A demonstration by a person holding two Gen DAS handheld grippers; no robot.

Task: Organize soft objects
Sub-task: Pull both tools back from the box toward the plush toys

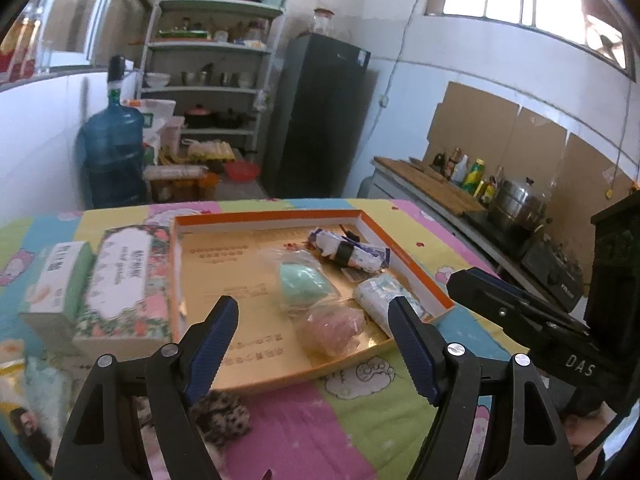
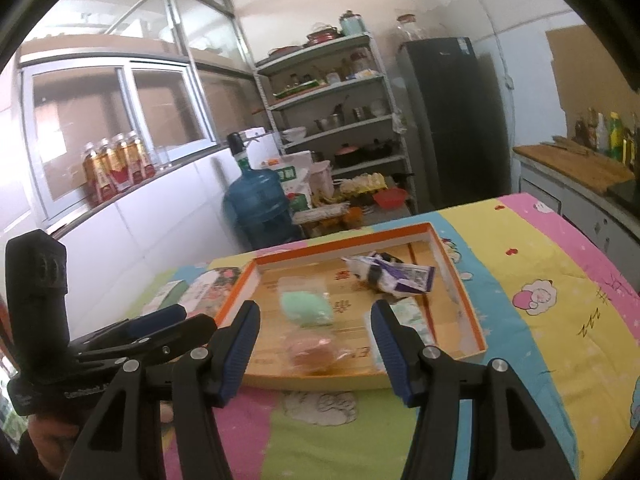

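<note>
1. The left gripper [image 1: 312, 344] hangs spread and empty above the tray's [image 1: 400, 254] near edge; the right gripper [image 2: 316, 344] likewise, jaws apart, holding nothing.
2. A speckled soft object [image 1: 222, 420] lies on the table just below the left gripper, outside the tray, so the left hand looks nearer.
3. Bagged green [image 1: 304, 284] and pink [image 1: 338, 330] items already sit inside.
4. Patchwork cloth [image 1: 344, 420] covers the table; kitchen shelves [image 1: 216, 80] stand behind.

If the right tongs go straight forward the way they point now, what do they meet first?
Probably the pink bagged item in the orange tray, between the open right tongs; depth is uncertain.
</note>
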